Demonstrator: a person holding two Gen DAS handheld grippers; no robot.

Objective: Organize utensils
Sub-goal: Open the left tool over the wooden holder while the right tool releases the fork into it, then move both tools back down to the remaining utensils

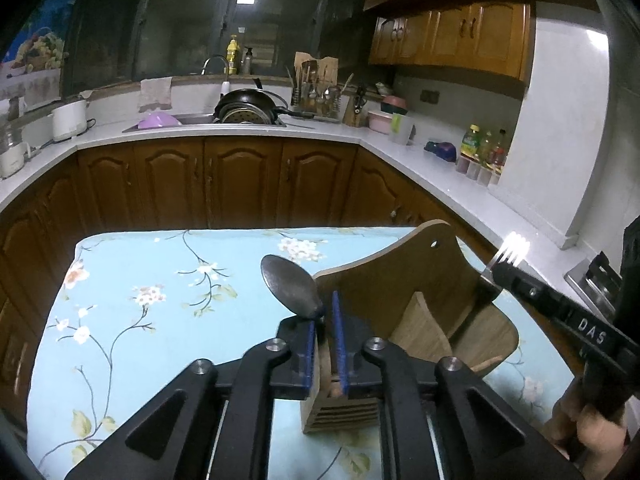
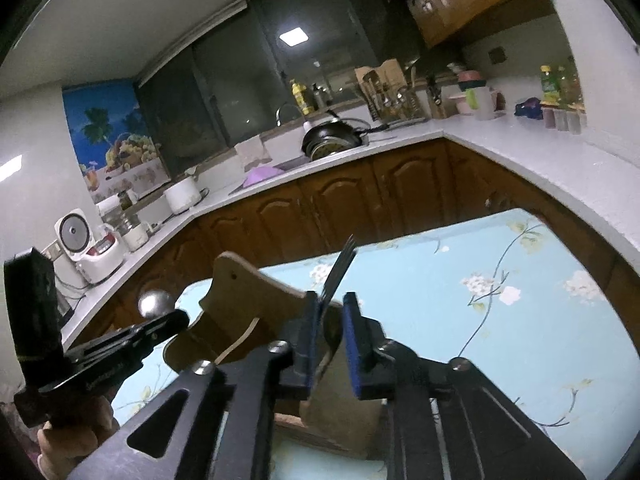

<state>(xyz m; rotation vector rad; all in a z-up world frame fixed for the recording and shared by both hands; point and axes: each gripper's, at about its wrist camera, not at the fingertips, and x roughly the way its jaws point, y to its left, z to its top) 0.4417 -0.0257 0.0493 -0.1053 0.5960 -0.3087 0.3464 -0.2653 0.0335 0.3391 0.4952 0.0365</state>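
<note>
A wooden utensil holder (image 1: 404, 280) stood on the table (image 1: 168, 264), toward its right side and nearer the front edge than the far one, on a pale blue flowered cloth. The left gripper (image 1: 325, 320) hovered over the holder's left compartment with a spoon (image 1: 290, 286) between its blue pads (image 1: 338, 332); the bowl stuck up and leaned toward the table's far left corner, while the handle ran down out of sight, seemingly into the holder. The jaws were slightly spread, a visible gap lying between the right pad and the spoon's neck, so the spoon appeared released or nearly so, resting against the left pad and not pinched. The right gripper (image 2: 330, 320) was poised the same way over the holder's right side, its jaws parted around a fork (image 2: 340, 270) whose tines pointed upward; the fork lay close to the left pad, clear of the right one, and its handle went down behind the holder's wall. Both utensils were kept upright, handle down, presumably so that they would drop straight into their slots and stand with the working ends up. Whether either handle had reached the bottom could not be told. The rest of the table was bare cloth.
</note>
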